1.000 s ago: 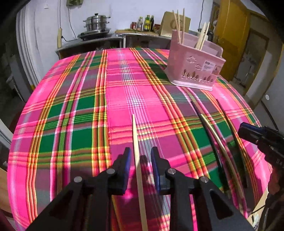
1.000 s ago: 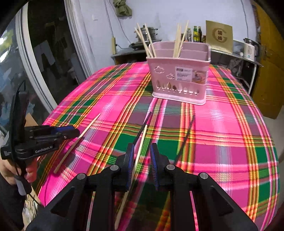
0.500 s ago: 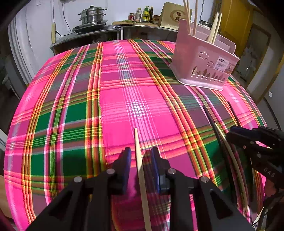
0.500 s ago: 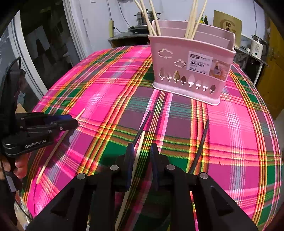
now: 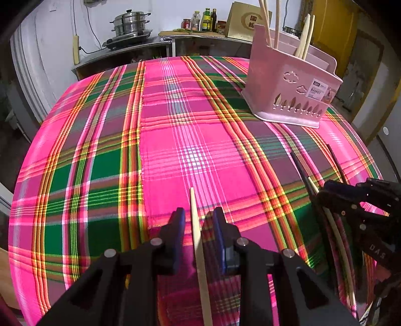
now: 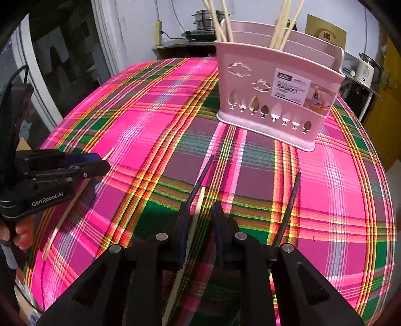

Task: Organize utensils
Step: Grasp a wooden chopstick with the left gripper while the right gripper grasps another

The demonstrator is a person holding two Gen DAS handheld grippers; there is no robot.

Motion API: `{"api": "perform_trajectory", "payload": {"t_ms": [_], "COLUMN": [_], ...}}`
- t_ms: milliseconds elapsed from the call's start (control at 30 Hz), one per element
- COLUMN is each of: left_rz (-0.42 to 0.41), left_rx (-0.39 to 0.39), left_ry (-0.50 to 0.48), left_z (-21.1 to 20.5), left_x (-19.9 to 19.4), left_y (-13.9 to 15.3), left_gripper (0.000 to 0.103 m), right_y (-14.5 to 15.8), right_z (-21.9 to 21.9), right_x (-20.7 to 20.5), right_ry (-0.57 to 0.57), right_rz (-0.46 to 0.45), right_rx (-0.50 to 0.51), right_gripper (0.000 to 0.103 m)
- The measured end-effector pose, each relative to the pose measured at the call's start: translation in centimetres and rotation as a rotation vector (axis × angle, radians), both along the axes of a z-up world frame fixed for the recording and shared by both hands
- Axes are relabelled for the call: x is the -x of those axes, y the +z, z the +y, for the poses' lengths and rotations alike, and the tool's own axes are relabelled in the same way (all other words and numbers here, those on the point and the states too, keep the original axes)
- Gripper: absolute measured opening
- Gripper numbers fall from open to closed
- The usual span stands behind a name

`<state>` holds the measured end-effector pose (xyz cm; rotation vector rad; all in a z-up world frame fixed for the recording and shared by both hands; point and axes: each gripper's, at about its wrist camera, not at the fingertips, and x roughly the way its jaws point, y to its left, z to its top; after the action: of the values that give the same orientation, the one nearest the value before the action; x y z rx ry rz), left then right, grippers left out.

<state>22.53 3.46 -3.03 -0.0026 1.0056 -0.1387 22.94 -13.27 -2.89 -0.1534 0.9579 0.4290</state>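
A pink utensil basket [image 5: 290,92] [image 6: 275,92] stands at the far right of the table with several light chopsticks upright in it. My left gripper [image 5: 199,220] is open, its jaws on either side of a light wooden chopstick [image 5: 196,233] that lies on the cloth. My right gripper [image 6: 199,215] is open around another light chopstick [image 6: 198,210] lying on the cloth. Two black chopsticks [image 6: 201,178] [image 6: 288,210] lie beside it, one on each side. The left gripper also shows in the right wrist view [image 6: 95,163], and the right gripper in the left wrist view [image 5: 323,193].
A pink, green and yellow plaid cloth [image 5: 120,150] covers the round table. Behind the table a counter holds a steel steamer pot [image 5: 130,23], bottles [image 5: 203,20] and a cardboard box [image 5: 246,21]. A yellow door [image 5: 330,27] is at the far right.
Both grippers have moved forward and lower toward the table, so the basket looks closer. Each still straddles its chopstick with the jaws apart.
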Motion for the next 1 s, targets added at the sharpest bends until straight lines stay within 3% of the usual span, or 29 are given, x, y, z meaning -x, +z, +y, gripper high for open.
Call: {"api": "perform_trajectory", "payload": {"t_ms": [400, 500, 667, 1000], "left_rz": [-0.007, 0.004, 0.021, 0.008], "left_rx": [-0.043, -0.039, -0.037, 0.002], "left_ry": [-0.033, -0.042, -0.051, -0.042], "left_z": [-0.7, -0.7, -1.0, -0.7], "left_x": [-0.4, -0.7, -1.1, -1.2], "left_y": [-0.1, 0.0, 0.1, 1.5], "left_gripper": [0.024, 0.021, 0.006, 0.006], "right_y": [-0.4, -0.4, -0.4, 2.1], "right_z": [1.2, 1.2, 1.1, -0.4], "right_x": [-0.4, -0.6, -1.0, -0.7], "right_ry": [0.012, 0.017, 0.015, 0.002], "right_rz": [0.007, 0.016, 0.034, -0.009], "right_rx": [0.072, 0.066, 0.041, -0.037], "right_gripper": [0.012, 0.009, 0.006, 0.006]}}
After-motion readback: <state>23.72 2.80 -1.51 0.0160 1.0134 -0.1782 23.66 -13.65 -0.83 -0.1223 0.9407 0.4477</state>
